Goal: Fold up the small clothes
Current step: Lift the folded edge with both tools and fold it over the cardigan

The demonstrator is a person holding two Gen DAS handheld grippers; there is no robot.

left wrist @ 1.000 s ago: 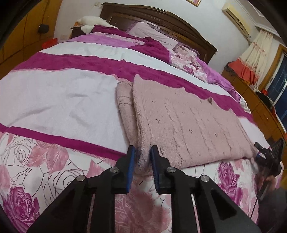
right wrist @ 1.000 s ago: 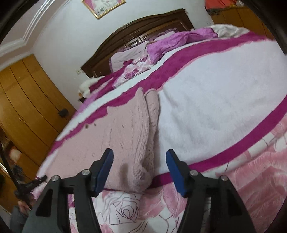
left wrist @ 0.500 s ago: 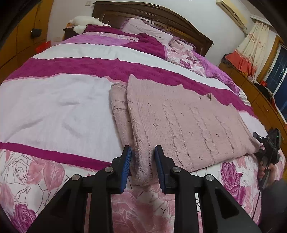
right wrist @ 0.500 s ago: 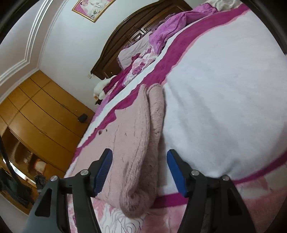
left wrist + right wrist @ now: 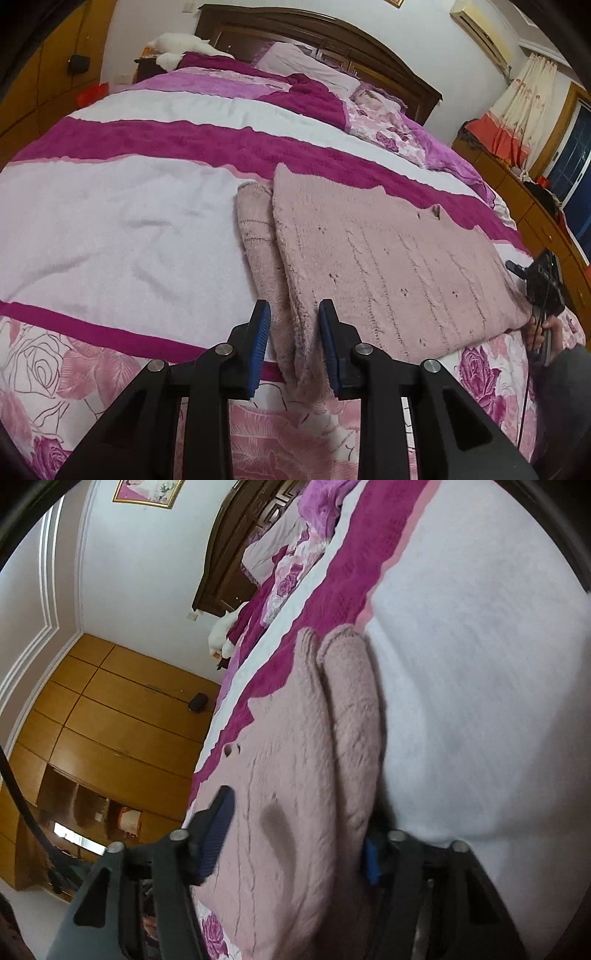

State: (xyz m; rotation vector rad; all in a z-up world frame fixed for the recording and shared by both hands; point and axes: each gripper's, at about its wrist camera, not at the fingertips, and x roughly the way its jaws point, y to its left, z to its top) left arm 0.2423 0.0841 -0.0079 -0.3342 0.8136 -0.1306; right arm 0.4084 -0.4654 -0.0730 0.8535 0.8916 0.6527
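Observation:
A pale pink knitted sweater (image 5: 388, 258) lies flat on the bed, one sleeve folded along its left side. My left gripper (image 5: 293, 341) has its blue pads apart on either side of the sweater's near left corner; the cloth lies between them, not pinched. The other gripper shows at the sweater's right corner (image 5: 543, 280). In the right wrist view the sweater (image 5: 295, 794) fills the middle. My right gripper (image 5: 295, 845) is open wide and straddles the near edge, its right pad (image 5: 370, 860) tucked beside the folded sleeve.
The bed (image 5: 110, 229) has a white, magenta and rose-print cover, with pillows and a dark headboard (image 5: 314, 37) at the far end. Wooden wardrobes (image 5: 110, 720) stand on one side; a dresser and curtain (image 5: 524, 122) stand on the other.
My left gripper's pads have spread apart from the sweater corner. My right gripper has rolled sideways and pushed forward over the sweater's edge, still open.

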